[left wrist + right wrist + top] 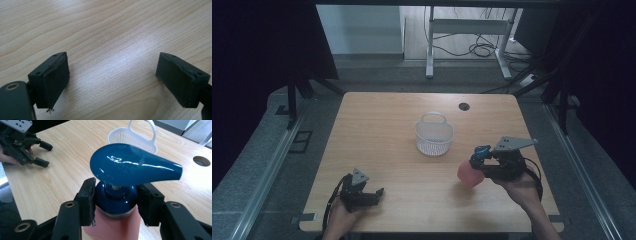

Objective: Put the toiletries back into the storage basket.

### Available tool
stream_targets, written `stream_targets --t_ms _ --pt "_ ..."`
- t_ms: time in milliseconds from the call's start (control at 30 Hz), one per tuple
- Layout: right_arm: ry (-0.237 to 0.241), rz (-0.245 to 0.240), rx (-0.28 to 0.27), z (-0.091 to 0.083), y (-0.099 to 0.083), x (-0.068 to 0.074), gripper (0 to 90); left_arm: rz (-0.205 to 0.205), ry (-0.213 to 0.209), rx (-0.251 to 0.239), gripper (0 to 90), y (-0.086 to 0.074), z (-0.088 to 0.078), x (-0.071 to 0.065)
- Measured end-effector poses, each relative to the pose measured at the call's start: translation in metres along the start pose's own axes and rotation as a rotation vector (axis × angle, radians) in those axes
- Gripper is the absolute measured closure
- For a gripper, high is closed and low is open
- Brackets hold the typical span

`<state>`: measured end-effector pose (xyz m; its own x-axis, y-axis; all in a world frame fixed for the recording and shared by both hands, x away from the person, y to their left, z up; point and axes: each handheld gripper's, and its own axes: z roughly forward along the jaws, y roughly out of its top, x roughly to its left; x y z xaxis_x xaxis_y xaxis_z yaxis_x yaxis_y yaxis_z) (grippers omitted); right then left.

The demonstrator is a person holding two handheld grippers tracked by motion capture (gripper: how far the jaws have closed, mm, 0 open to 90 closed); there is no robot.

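1. High view shows the right gripper [484, 162] at the right of the desk [382, 130], carrying a pink pump bottle [469, 174] that tilts with its base toward the desk's middle; I judge the bottle is just above the wood, though contact cannot be ruled out.
2. Right gripper view shows its jaws pinching the bottle's blue collar [115, 201] from both sides, just under the pump head [135, 166]. Gripping the narrow, rigid neck seems sensible: the body below is wider and smoother.
3. A white basket [434, 134] stands upright near the desk's centre, apart from the bottle and beyond it, handle at its far rim. It is probably the bottle's destination.
4. The left gripper [371, 194] rests near the front left edge, well clear; its jaws are spread with bare wood between them.
5. Materials: the bottle body is matte, translucent pink plastic and roughly cylindrical; the pump head is glossy dark blue, a flattened teardrop with raised lettering. The basket is thin perforated plastic with a loop handle. Pale wood grain covers the desk, with a round cable hole [464, 106] by the far edge.
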<state>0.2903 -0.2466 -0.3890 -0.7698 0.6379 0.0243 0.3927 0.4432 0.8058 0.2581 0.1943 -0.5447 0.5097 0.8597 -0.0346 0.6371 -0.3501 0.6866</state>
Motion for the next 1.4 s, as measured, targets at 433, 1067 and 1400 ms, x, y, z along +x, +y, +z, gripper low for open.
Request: stream_targets --t_ms 433,1067,1400 --pt "-0.009 0.006 -0.020 0.000 0.016 -0.006 52.6 0.000 0.000 0.000 11.3 0.000 0.000 0.000" --pt "-0.026 0.015 -0.042 0.008 0.039 -0.016 52.7 0.007 0.000 0.000 11.3 0.000 0.000 0.001" --pt "-0.041 0.015 -0.059 0.016 0.058 -0.020 52.7 0.006 0.000 -0.002 11.3 0.000 0.000 0.000"
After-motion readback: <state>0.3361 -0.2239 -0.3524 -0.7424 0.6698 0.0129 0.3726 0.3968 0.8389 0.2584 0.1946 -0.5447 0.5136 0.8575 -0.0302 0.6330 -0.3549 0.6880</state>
